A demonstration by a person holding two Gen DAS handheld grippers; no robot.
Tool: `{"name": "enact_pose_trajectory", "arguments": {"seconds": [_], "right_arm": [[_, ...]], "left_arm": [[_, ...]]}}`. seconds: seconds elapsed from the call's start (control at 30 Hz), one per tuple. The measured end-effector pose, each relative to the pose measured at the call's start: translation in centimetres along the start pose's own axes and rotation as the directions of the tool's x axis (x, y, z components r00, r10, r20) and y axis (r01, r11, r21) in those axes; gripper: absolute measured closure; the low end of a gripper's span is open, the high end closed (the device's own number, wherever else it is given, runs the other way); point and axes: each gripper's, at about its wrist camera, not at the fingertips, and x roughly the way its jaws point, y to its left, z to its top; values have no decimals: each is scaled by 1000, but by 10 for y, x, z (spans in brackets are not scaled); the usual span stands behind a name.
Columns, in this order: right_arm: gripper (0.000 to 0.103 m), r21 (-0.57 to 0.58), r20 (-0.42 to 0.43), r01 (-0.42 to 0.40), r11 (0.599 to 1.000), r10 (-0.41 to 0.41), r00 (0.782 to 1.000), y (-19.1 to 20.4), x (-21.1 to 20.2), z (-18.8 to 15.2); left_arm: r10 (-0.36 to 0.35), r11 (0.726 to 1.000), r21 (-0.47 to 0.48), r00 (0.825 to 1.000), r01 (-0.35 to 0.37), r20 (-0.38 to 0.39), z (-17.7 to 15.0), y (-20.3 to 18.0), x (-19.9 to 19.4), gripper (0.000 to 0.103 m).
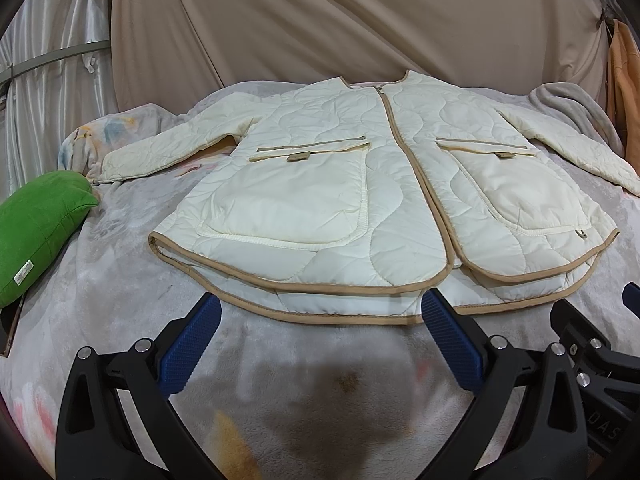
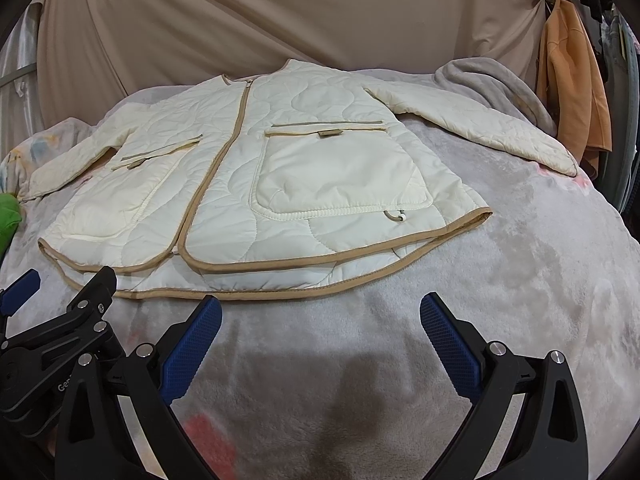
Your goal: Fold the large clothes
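Jacket (image 1: 320, 200): cream, quilted, tan binding along hem, front opening and neckline. Lies flat and face up on the bed (image 1: 120, 280), hem toward both tools, collar away from them, zipper closed along most of the front and parted near the hem. Both sleeves spread outward. Two large patch pockets on the front, each with a tan-edged flap.

Left tool (image 1: 320, 332): blue ribbed fingers (image 1: 192, 344) spread wide apart, holding nothing. Sits just short of the jacket's hem, roughly facing the middle of it; the far fingertip meets the hem's edge in this view, though contact cannot be told.

Right tool (image 2: 320, 332): fingers (image 2: 448, 340) likewise wide apart, empty. Sits just short of the hem, a strip of bare blanket between; the jacket lies ahead and to its left. The left tool shows close beside it at its left.

Blanket (image 2: 520, 280): grey plush with faded print, covers the bed.

Green pillow (image 1: 36, 232): far to the left of the left tool, beside the sleeve cuff.

Grey throw (image 2: 480, 80): bunched beyond the other sleeve.

Orange cloth (image 2: 572, 76): hanging far right.

Beige drape (image 1: 320, 32): hangs behind the bed.
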Motion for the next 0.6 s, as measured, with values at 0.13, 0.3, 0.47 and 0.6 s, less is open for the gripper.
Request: {"name": "enact_pose_trajectory", "arguments": {"seconds": [0.13, 0.3, 0.47, 0.6], "right_arm": [[5, 0, 0, 0, 1000, 0, 1000, 0, 0, 0], [5, 0, 0, 0, 1000, 0, 1000, 0, 0, 0], [5, -1, -1, 1, 1000, -1, 1000, 0, 0, 0], [5, -1, -1, 1, 1000, -1, 1000, 1, 1, 0]], "left_arm": [[0, 1000, 0, 1000, 0, 0, 0, 0, 0, 5], [0, 1000, 0, 1000, 0, 0, 0, 0, 0, 5], [0, 1000, 0, 1000, 0, 0, 0, 0, 0, 5], [0, 1000, 1, 1000, 0, 0, 0, 0, 0, 5]]}}
